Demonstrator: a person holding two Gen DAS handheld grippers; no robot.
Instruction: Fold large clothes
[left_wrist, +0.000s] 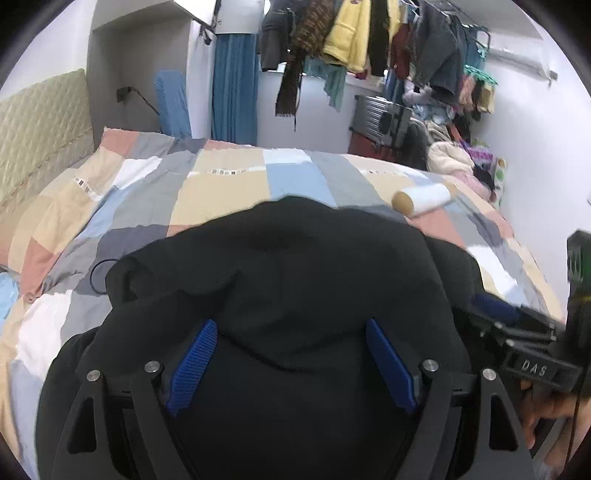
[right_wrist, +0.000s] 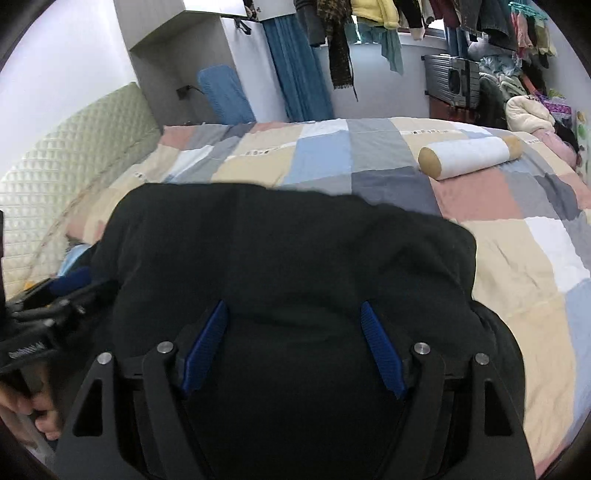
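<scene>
Checkered bedspread lies bare beyond black garment; both tongs wide.

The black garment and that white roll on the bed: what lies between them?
Only bare patchwork quilt separates the black garment from the white roll; nothing else sits there. The right wrist view shows it best.
</scene>
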